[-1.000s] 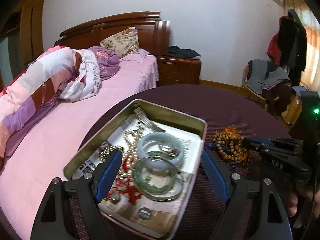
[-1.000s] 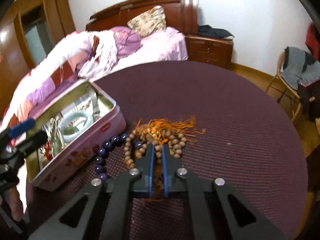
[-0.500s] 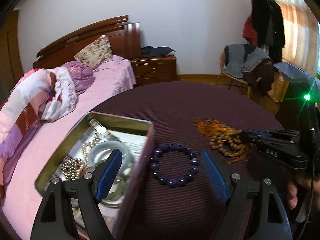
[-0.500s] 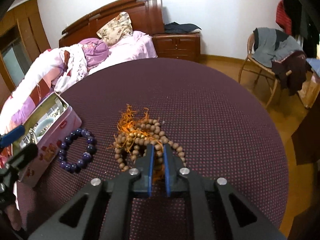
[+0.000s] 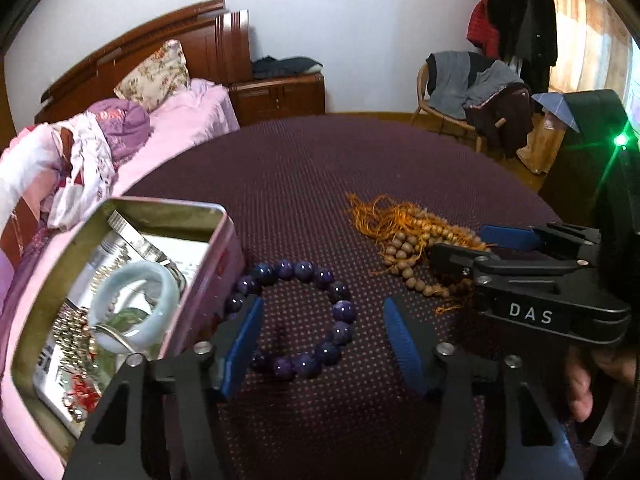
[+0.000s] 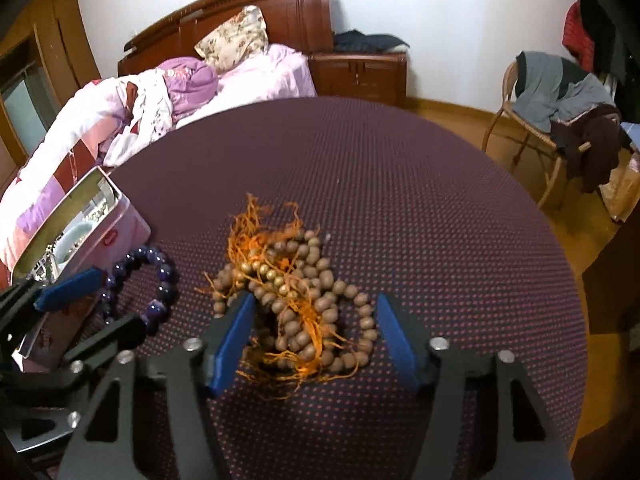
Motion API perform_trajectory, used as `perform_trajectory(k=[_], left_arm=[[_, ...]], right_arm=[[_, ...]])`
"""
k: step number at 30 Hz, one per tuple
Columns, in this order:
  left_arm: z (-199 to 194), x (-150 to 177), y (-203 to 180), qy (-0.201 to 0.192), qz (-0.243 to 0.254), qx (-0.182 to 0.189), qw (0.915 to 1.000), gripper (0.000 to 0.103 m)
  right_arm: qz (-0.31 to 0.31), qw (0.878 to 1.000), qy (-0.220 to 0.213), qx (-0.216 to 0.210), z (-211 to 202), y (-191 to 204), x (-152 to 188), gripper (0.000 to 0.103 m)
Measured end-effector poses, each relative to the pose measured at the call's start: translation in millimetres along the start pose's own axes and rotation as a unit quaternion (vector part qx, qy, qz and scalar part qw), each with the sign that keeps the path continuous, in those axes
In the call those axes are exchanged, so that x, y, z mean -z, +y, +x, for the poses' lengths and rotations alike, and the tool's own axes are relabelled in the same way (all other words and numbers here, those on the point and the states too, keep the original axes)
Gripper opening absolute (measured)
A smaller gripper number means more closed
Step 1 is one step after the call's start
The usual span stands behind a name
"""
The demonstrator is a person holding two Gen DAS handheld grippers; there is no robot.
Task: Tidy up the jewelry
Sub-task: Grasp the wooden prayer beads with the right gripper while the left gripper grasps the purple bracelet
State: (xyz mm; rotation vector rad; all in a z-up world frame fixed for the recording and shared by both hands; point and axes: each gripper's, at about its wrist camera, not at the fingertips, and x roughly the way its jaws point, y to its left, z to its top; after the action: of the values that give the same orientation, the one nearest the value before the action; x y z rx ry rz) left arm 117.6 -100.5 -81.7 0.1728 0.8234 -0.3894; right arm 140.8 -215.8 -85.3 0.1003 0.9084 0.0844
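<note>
The left gripper (image 5: 322,334) hangs over the purple bracelet (image 5: 298,316), its jaws closing with the bracelet's ring of beads between them; the pads do not yet press on it. One blue pad sits at the ring's left edge, the other clear of it on the right. The tin (image 5: 120,292) lies just left of this gripper, open and already holding a pale bangle (image 5: 134,304) and chains.

The right gripper (image 6: 314,338) is over the wooden beads (image 6: 304,300), a heap tangled with orange tassel thread. Its jaws are opening and the heap lies loose on the table (image 6: 400,200) between them, touched by neither pad as far as I can tell.

The step in hand looks like picking up the purple bracelet for the tin. The next move calls for the left gripper to close on one side of the ring rather than straddle it, lift, and carry it left over the tin's rim.

The left wrist view shows the tin's contents and the right gripper (image 5: 480,244) from the side, with a hand behind it. The right wrist view shows the heap's full spread, and only the tin's wall (image 6: 116,236).
</note>
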Motion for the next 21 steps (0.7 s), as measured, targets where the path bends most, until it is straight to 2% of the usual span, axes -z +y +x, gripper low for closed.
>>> perform_trajectory(k=[4, 6, 8, 13, 17, 21], left_arm=[[13.0, 3.6, -0.6, 0.025, -0.004, 0.009, 0.9996, 0.054], [17.0, 3.4, 0.1, 0.034, -0.009, 0.014, 0.9993, 0.045], [17.2, 3.0, 0.1, 0.032, -0.01, 0.013, 0.9994, 0.044], [18.9, 0.8, -4.7, 0.025, 0.007, 0.009, 0.9996, 0.042], [19.0, -0.5, -6.7, 0.021, 0.018, 0.019, 0.9994, 0.018], [18.9, -0.4, -6.0, 0.021, 0.019, 0.028, 0.9992, 0.013]], right_arm=[[-0.002, 1.0, -0.003, -0.005, -2.6, -1.0, 2.8, 0.049], [-0.005, 1.0, -0.003, -0.007, -3.3, -0.5, 3.4, 0.045], [-0.007, 1.0, -0.004, -0.009, -4.0, 0.0, 3.7, 0.04], [0.002, 1.0, -0.003, -0.021, -4.2, -4.2, 3.7, 0.038], [0.0, 1.0, -0.004, -0.02, -5.3, -2.4, 4.5, 0.037], [0.003, 1.0, -0.003, -0.021, -5.7, -4.2, 4.1, 0.033]])
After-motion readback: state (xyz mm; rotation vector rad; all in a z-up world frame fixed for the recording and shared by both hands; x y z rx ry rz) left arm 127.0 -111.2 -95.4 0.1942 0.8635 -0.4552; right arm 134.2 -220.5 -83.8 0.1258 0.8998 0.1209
